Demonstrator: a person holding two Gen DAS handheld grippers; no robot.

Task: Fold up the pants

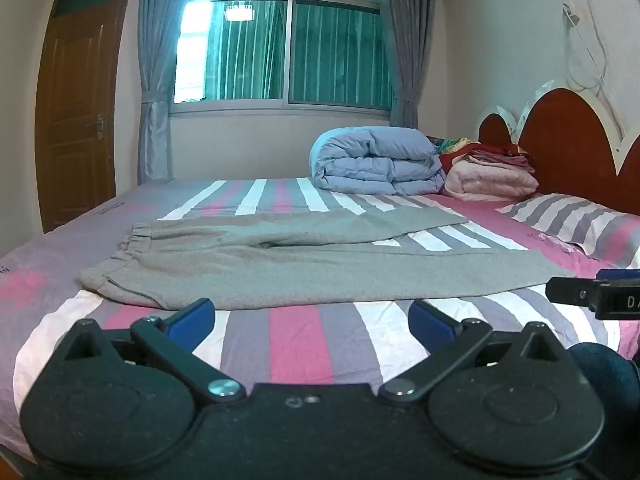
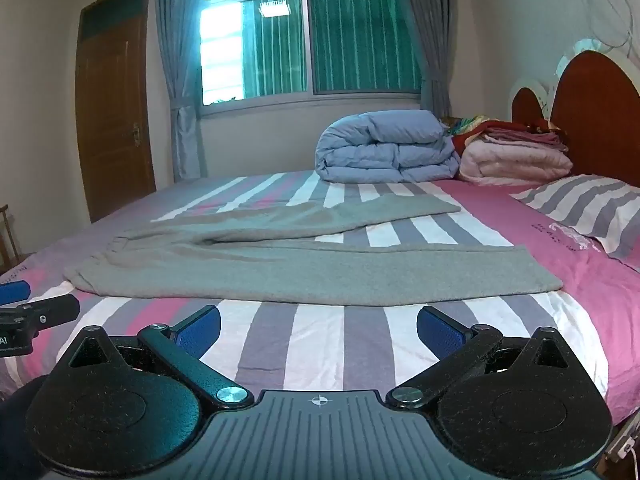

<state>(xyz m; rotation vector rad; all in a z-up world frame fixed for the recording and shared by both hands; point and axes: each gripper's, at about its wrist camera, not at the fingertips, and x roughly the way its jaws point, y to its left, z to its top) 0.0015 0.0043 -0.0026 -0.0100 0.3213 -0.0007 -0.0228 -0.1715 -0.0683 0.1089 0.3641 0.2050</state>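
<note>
Two legs of soft grey pants (image 1: 304,256) lie spread flat on the striped bed (image 1: 296,344), waistband at your left and hems at your right, just beyond both grippers. Your left gripper (image 1: 311,316) and right gripper (image 2: 319,328) both stand wide open with nothing between the blue pads. Expect light, limp knit that sags and bunches, so pinch the near waistband corner and the near hem, each through all layers.

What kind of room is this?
Most likely a bedroom. There is a big bed with a striped sheet, a pillow by the headboard, and a folded blue quilt.
</note>
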